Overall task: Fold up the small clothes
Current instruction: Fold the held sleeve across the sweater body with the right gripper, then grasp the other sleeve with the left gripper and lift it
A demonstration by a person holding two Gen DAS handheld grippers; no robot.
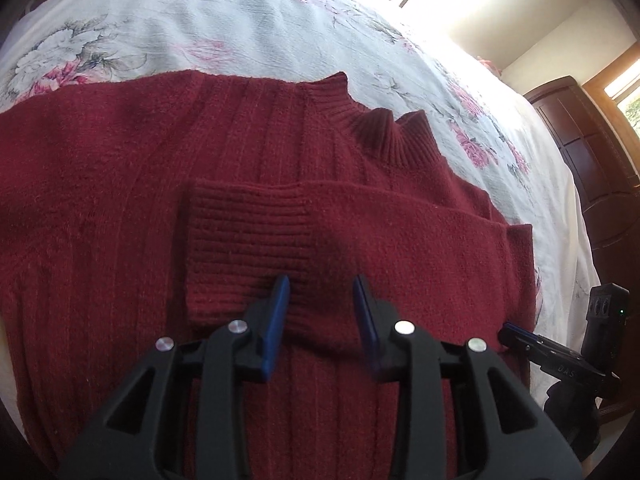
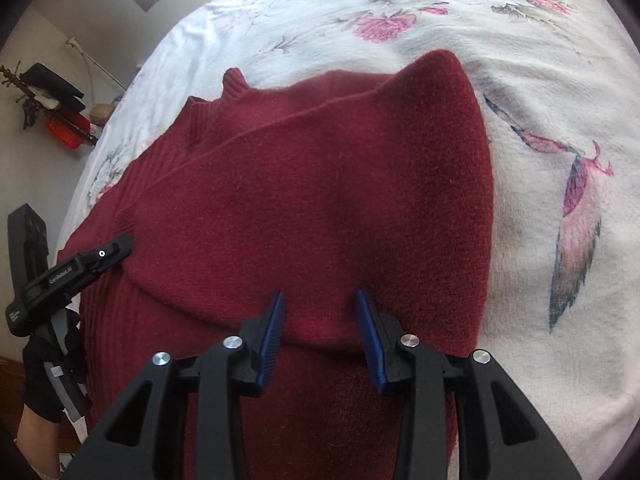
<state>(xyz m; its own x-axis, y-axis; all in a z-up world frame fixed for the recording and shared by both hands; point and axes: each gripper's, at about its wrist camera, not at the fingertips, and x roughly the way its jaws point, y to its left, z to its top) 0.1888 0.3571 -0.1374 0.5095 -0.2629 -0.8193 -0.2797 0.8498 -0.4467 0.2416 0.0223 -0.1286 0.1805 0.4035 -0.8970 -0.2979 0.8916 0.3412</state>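
Left wrist view gives me the sweater (image 1: pixel 120 184) spread flat on the floral bedspread (image 1: pixel 208 20), collar (image 1: pixel 380 132) at its far edge. One sleeve is folded across the sweater's chest, its ribbed cuff (image 1: pixel 248 240) just ahead of my left gripper (image 1: pixel 322 284), whose jaws are spread and empty. My right gripper (image 2: pixel 320 300) hovers over the folded sleeve (image 2: pixel 320 184) at the sweater's other side, jaws likewise apart, holding nothing.
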